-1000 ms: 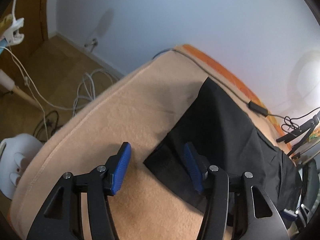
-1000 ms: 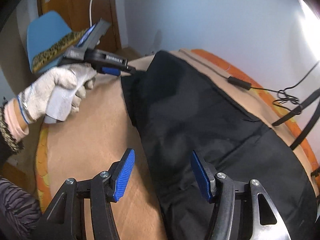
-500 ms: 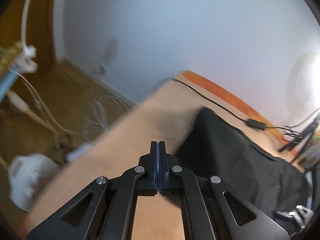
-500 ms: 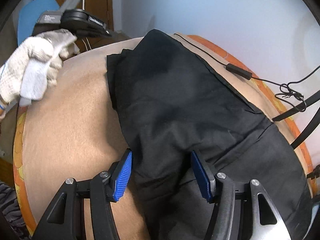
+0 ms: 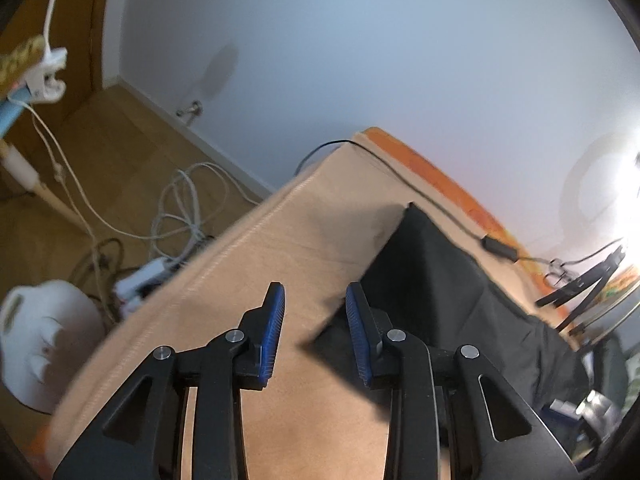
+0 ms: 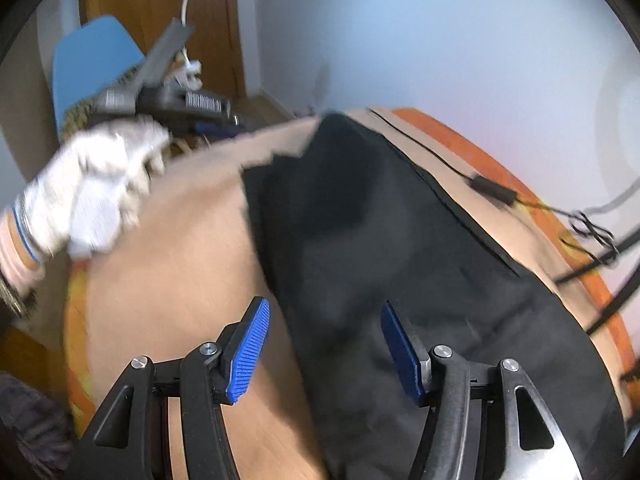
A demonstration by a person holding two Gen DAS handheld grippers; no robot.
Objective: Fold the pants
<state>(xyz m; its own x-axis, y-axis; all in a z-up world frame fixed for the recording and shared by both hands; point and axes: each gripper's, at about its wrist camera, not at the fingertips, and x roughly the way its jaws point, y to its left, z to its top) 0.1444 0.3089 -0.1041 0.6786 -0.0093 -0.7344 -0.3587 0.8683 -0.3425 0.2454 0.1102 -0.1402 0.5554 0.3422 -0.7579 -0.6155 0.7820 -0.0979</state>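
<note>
a: left claw [image 5: 314, 330] opening, blue pads [image 5: 274, 326] parted narrowly, nothing pinched between them, only tan blanket [image 5: 280, 248] showing in the gap. hovering just beside the near corner of the black pants [image 5: 440, 280].

b: right claw [image 6: 326, 346] standing wide, not gripping. poised over the near edge of the pants [image 6: 360, 240], left pad over bare blanket [image 6: 172, 264], right pad over cloth; touching or not, cannot tell.

a: pants lying flat along the blanket, stretching away towards the far corner, orange edge [image 5: 432, 176] beyond.

b: gloved hand [image 6: 96, 188] at upper left of the right view, blurred, wrapped round the other tool's handle.

a: black cable [image 5: 496, 246] running along the far side, close to the pants.
</note>
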